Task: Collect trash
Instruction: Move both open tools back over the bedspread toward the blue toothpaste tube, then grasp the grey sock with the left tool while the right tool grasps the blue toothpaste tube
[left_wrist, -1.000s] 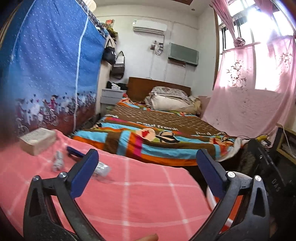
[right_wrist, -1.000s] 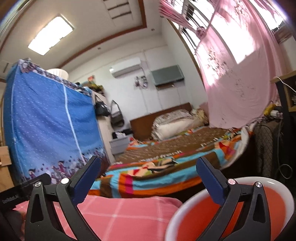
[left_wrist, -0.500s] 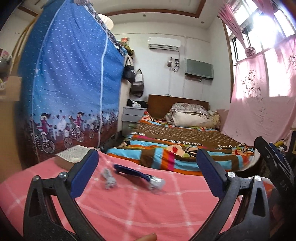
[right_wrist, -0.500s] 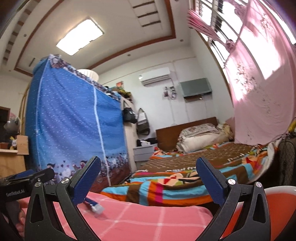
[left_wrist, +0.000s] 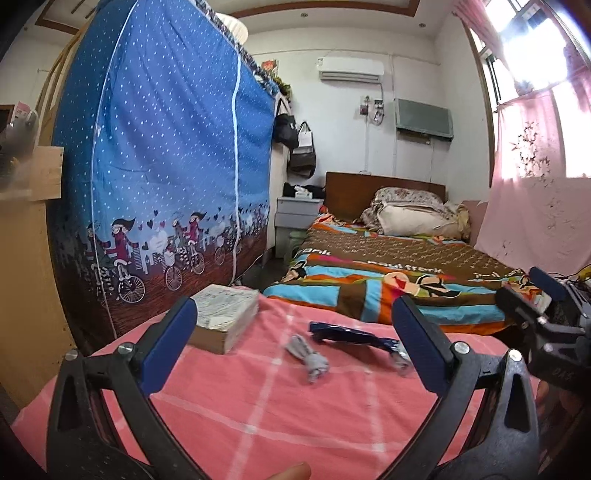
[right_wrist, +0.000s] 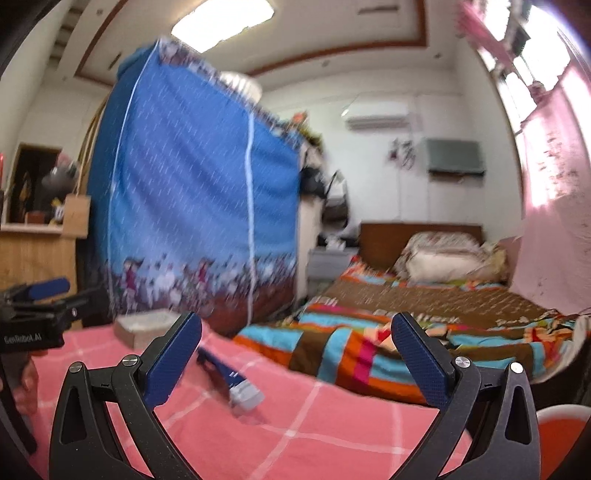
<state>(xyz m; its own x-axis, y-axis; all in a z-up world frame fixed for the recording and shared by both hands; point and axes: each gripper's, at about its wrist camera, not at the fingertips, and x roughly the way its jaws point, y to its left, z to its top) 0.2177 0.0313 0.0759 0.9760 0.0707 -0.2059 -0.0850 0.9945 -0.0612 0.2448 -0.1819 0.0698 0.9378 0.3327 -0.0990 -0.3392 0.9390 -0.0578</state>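
Note:
On the pink checked table cloth (left_wrist: 258, 413) lie a crumpled grey wrapper (left_wrist: 308, 356) and a long dark blue wrapper (left_wrist: 351, 335) with a silver end. The blue wrapper also shows in the right wrist view (right_wrist: 229, 376), blurred. My left gripper (left_wrist: 293, 347) is open and empty, a little in front of both wrappers. My right gripper (right_wrist: 295, 356) is open and empty, right of the blue wrapper; it also shows at the right edge of the left wrist view (left_wrist: 546, 317). An orange bin with a white rim (right_wrist: 557, 417) sits at the lower right.
A thick book (left_wrist: 223, 317) lies at the table's far left. A blue fabric wardrobe (left_wrist: 166, 184) stands behind on the left. A bed with a striped cover (left_wrist: 388, 273) lies beyond the table. A pink curtain (left_wrist: 535, 206) hangs at right.
Both views have swung left and slightly down. The wrappers and book now sit nearer the middle of the left wrist view. The bin has slid to the right view's corner.

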